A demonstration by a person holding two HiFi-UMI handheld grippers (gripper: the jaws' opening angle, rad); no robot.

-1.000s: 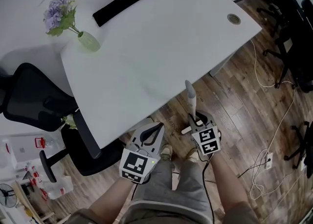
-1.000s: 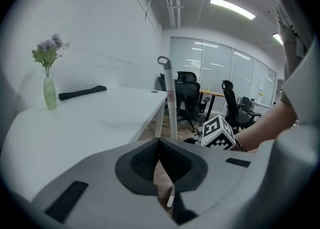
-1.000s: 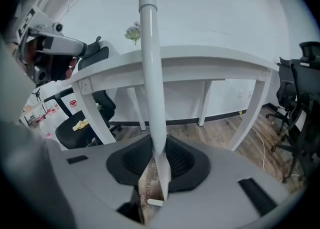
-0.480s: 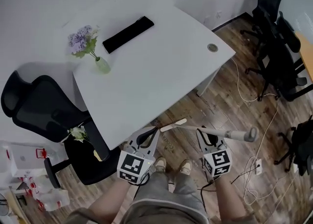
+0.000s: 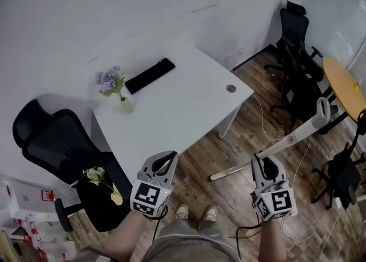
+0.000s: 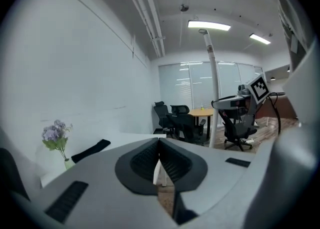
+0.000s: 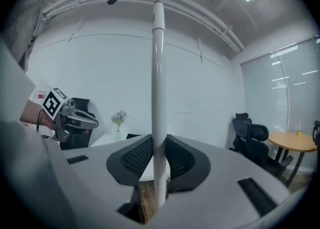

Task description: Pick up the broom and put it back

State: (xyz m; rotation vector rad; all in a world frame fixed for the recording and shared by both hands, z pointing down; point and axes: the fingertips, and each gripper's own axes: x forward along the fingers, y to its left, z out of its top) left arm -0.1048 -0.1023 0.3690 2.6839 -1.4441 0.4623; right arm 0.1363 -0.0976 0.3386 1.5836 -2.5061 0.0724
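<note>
Right gripper (image 5: 266,163) clamps the broom pole (image 5: 297,134), left gripper (image 5: 164,162) closed and empty. Your pole's long axis runs up-right from the right jaws.

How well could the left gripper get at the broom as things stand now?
Probably yes. The broom is held off the floor by the right gripper, and nothing stands between its lower end and the left gripper. The left jaws are shut, though, so they would have to open first.
</note>
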